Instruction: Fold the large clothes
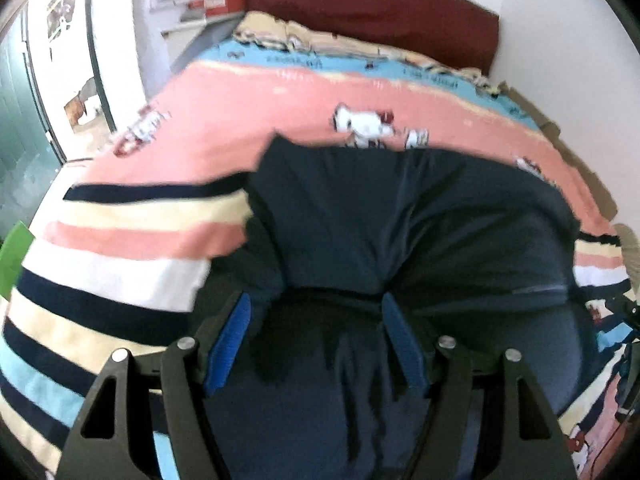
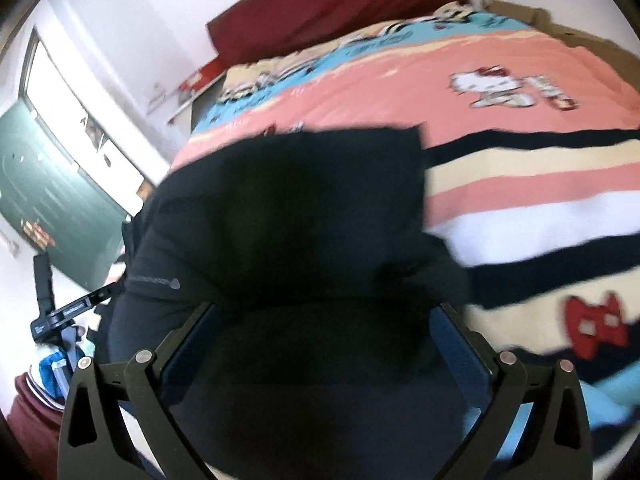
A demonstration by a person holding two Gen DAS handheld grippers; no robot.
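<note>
Stripes of pink, cream and black ran across the bed cover at the left of the frame. Dark navy clothing lay in the middle, under both claws. Left gripper was spread wide, grasping nothing. Right gripper was spread wide too, with dark cloth between its fingers

Bed w/ dark red headboard, covered by striped quilt in pink, cream, white, navy & blue w/ cartoon cat prints. Dark navy garment lies directly on quilt, approx mid-bed, partly folded over itself
</note>
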